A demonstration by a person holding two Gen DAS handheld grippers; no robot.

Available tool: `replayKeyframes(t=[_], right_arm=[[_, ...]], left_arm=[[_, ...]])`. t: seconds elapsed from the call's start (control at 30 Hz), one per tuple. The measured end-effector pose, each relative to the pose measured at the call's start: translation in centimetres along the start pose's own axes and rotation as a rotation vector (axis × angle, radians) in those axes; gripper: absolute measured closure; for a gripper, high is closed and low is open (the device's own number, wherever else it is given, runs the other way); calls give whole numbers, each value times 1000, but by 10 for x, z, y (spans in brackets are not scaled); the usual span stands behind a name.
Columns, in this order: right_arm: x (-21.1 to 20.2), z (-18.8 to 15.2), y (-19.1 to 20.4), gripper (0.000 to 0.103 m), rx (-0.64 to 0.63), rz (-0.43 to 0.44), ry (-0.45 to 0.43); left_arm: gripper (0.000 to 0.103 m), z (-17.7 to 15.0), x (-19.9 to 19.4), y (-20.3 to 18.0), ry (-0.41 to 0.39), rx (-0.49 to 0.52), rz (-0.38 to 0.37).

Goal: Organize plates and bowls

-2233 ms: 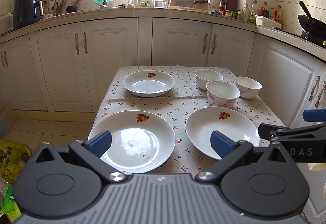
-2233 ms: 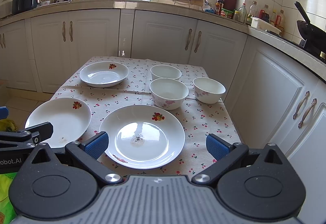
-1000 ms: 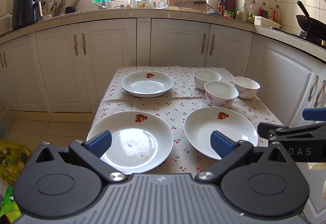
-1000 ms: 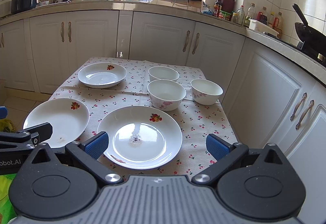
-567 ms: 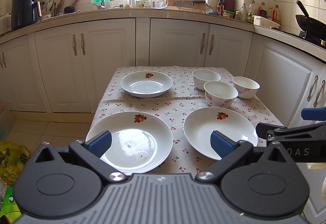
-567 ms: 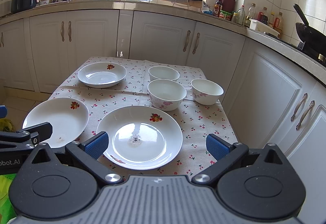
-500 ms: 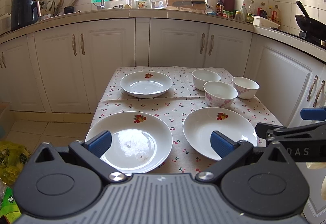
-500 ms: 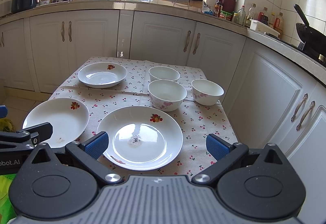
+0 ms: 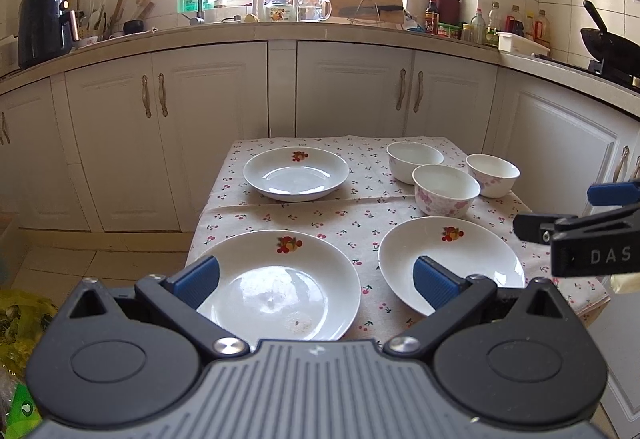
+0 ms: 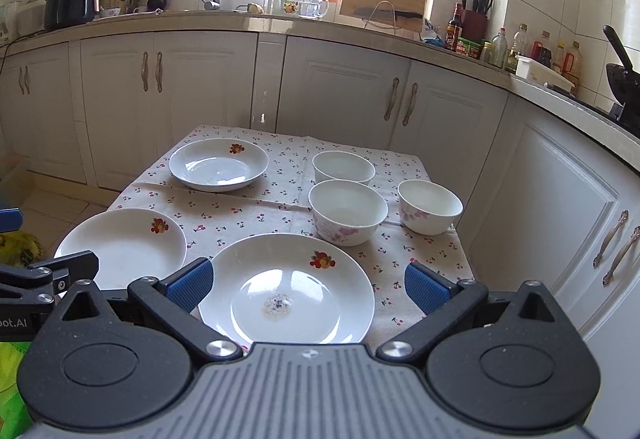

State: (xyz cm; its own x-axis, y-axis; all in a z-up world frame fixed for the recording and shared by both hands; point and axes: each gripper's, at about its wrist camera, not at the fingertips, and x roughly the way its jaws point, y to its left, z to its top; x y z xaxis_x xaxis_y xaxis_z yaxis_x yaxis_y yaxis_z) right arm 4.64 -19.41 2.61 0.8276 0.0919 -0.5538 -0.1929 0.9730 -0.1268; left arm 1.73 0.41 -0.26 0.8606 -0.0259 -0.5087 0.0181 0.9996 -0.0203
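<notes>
Plates: 3 white plates on the cherry-print tablecloth (image 9: pixel 320 215); near-left plate (image 9: pixel 280 285), near-right plate (image 10: pixel 286 289), far plate (image 9: pixel 296 173).
Bowls: 3, clustered at the far right; front bowl (image 10: pixel 348 211), back bowl (image 10: pixel 343 167), right bowl (image 10: pixel 430 206).
Hidden: near rims of both near plates sit behind the gripper bodies.
Left gripper (image 9: pixel 316 277): jaws spread wide, empty, above the near-left plate.
Right gripper (image 10: pixel 306 283): jaws spread wide, empty, above the near-right plate.
Around: white cabinets (image 9: pixel 352 91), counter (image 10: pixel 320 23) crowded with bottles, a wok (image 9: pixel 608 43).
</notes>
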Motion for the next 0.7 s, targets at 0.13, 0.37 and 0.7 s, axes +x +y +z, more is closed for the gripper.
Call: replayKeyframes(t=[0.13,0.37,0.7], right_arm=[[4,10,-6,0,10,47,-50],[19,27,-5,0,12,135,-96],[55,31,15,0,-31,152,-25]], left_arm=[[1,-6,9,12,13,23,3],[1,-26,29,36,84,51,27],[1,-66,61,63,236,27,-27]])
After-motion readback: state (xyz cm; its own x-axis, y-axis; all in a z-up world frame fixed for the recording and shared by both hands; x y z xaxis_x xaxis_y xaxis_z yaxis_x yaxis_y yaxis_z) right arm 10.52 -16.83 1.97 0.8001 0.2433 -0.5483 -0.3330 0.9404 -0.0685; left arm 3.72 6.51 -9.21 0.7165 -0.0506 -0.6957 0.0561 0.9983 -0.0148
